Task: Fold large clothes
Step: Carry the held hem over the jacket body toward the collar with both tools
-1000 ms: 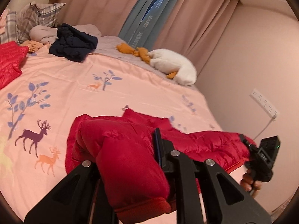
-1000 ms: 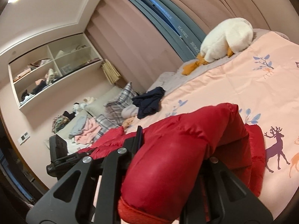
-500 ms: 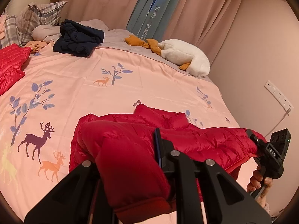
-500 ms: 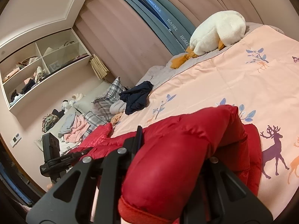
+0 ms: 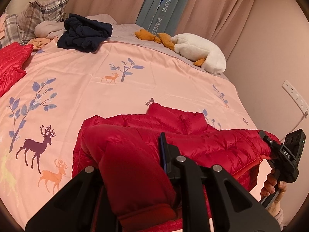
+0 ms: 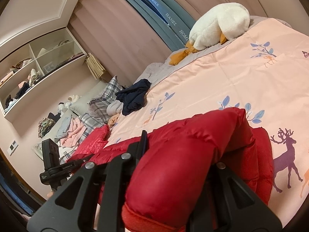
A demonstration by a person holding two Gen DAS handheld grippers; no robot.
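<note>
Red down jacket point(image 5: 193, 141) hangs bunched over the bed's pink deer-print cover point(image 5: 135, 81), left tool point(image 5: 133, 170) and right tool point(image 6: 173, 166) each clamped on a padded edge. Risk, as I judge it: slick puffy fabric may slip free or land crooked. Writing: "DAS" on the right tool; farther off, "HANEL HOMETE…" on the grey curtain point(image 5: 160, 9).

Both grippers carried the red jacket point(image 5: 193, 135) lower over the bed point(image 5: 154, 81).
</note>
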